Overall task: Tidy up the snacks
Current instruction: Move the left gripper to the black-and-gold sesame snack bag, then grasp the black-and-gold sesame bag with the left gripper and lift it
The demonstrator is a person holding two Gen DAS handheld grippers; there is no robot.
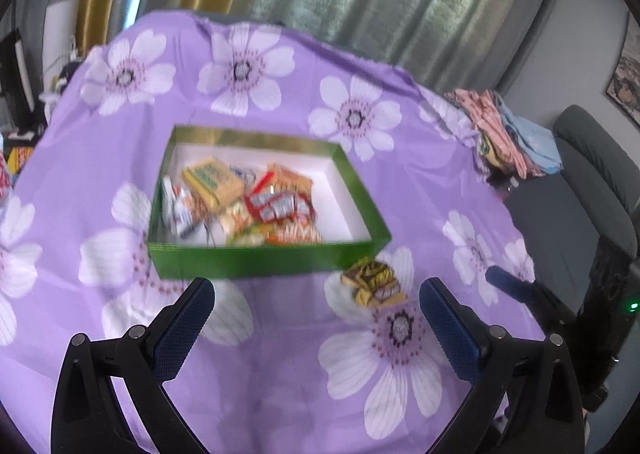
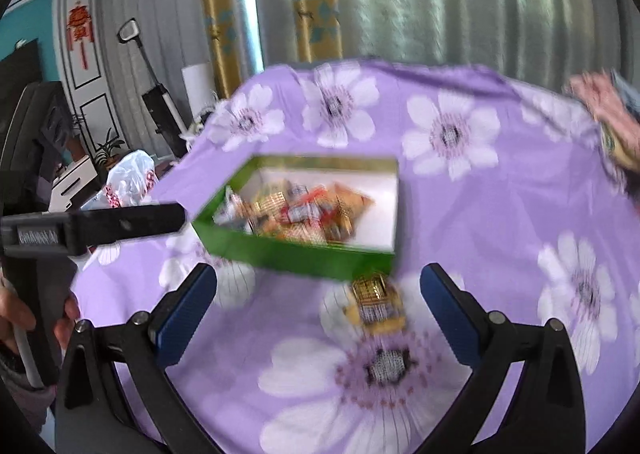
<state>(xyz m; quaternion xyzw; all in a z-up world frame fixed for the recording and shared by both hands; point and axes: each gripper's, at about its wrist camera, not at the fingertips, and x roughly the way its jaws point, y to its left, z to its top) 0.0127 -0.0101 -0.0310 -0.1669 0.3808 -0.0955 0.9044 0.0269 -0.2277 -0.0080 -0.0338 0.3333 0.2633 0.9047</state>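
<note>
Above the purple floral cloth (image 1: 280,354): left gripper (image 1: 316,294) and right gripper (image 2: 318,282) both spread wide, holding nothing. Just ahead, loose gold snack packet (image 2: 376,304) beside green box (image 1: 256,260) of snacks (image 1: 244,205). Right view only: hand (image 2: 24,318) gripping left tool. Left view only: folded clothes (image 1: 508,133).
</note>
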